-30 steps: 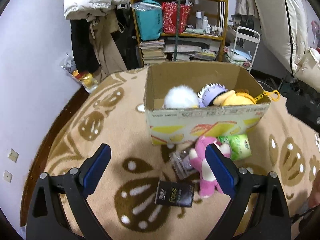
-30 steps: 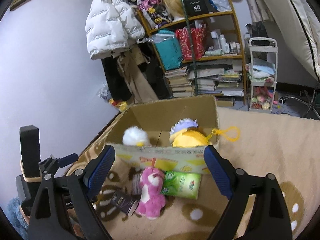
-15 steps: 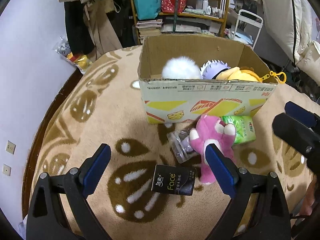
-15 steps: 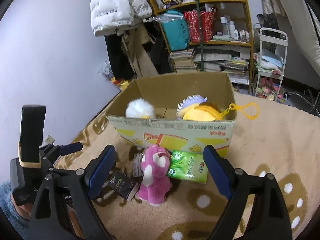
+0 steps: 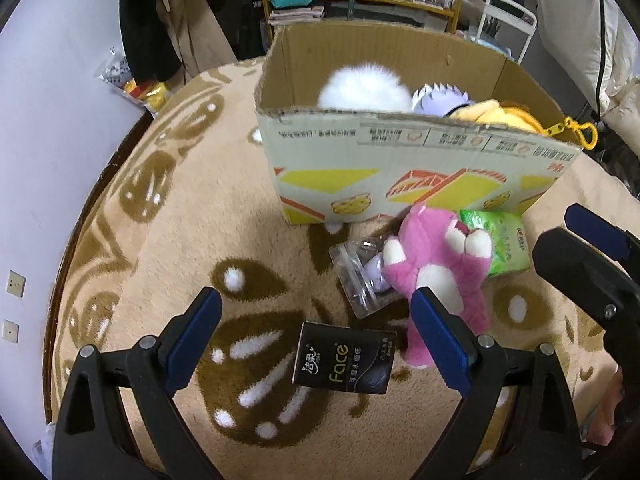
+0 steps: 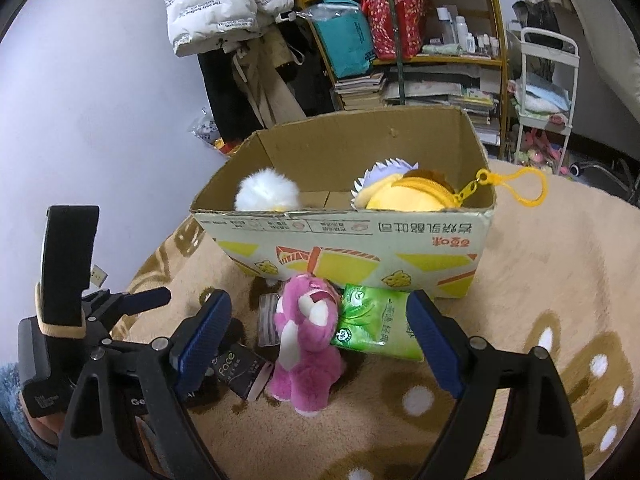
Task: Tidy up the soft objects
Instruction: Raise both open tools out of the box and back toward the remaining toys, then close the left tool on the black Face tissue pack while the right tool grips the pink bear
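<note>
You are working over a beige carpet (image 5: pixel 224 216) patterned with brown leaf shapes and white dots, laid on a dark wood floor beside a pale wall, with a cluttered wooden shelf (image 6: pixel 444 60) of books, bags and bottles at the back and a white puffer jacket (image 6: pixel 224 4) hanging over dark coats to its left. Your left gripper (image 5: pixel 316 344) hovers with its blue-padded fingers (image 5: pixel 196 332) spread wide apart and nothing between them; your right gripper (image 6: pixel 320 344) is likewise spread wide and holds nothing. The pink plush bear (image 5: pixel 436 264) lies on the carpet ahead of your left gripper, its lower body just beside the right-hand finger, and in the right wrist view it sits between the two fingers and a little beyond them. A black tissue pack (image 5: pixel 346 358) marked "Face" lies between the left gripper's fingers, close in. A clear plastic container (image 5: pixel 360 276) touches the bear's left side, and a green tissue pack (image 6: pixel 380 328) touches its right side, near your right gripper's right-hand finger. Beyond them all stands the open cardboard box (image 5: pixel 400 176), holding a white fluffy plush (image 5: pixel 364 86), a purple-and-white plush (image 5: pixel 440 98) and a yellow plush (image 6: pixel 408 198) whose yellow clip hangs over the box's right edge
</note>
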A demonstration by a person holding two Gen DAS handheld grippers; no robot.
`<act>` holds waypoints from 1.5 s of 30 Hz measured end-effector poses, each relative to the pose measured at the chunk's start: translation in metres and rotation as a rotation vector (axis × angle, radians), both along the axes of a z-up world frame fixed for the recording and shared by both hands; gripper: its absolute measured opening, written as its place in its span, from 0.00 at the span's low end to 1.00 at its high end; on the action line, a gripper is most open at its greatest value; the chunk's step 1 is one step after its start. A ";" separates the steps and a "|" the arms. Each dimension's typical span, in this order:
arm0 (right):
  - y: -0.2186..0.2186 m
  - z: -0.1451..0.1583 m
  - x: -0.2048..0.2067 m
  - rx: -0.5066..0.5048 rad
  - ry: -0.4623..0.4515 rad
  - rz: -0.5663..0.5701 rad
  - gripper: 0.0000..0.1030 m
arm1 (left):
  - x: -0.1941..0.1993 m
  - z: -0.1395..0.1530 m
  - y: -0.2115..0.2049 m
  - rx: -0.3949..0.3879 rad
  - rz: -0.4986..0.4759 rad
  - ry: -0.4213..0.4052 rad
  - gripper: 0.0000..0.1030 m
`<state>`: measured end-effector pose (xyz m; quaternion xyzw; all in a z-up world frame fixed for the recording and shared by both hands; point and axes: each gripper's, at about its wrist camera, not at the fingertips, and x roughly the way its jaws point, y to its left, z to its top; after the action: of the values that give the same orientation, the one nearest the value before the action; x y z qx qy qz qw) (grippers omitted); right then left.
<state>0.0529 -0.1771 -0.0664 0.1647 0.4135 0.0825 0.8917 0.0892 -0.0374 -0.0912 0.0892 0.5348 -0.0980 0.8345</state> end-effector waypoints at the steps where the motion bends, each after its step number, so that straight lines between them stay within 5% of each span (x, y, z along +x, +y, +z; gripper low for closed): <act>1: 0.000 -0.002 0.002 0.003 0.004 0.001 0.91 | 0.001 -0.002 0.000 0.001 0.001 0.012 0.92; 20: 0.004 -0.032 0.021 -0.016 0.086 0.015 0.90 | 0.018 -0.050 -0.004 -0.012 0.001 0.215 0.92; 28: 0.012 -0.046 0.028 -0.004 0.128 0.051 0.73 | 0.026 -0.061 -0.002 -0.007 0.004 0.265 0.92; 36: 0.020 -0.051 0.034 -0.009 0.142 0.065 0.70 | 0.024 -0.079 -0.006 0.021 -0.009 0.283 0.92; 45: 0.030 -0.052 0.034 -0.047 0.135 0.090 0.33 | 0.010 -0.085 -0.009 0.023 0.000 0.283 0.86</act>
<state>0.0867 -0.1475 -0.1180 0.1302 0.4814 0.1017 0.8608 0.0988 -0.0467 -0.1764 0.0842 0.6482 -0.1032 0.7498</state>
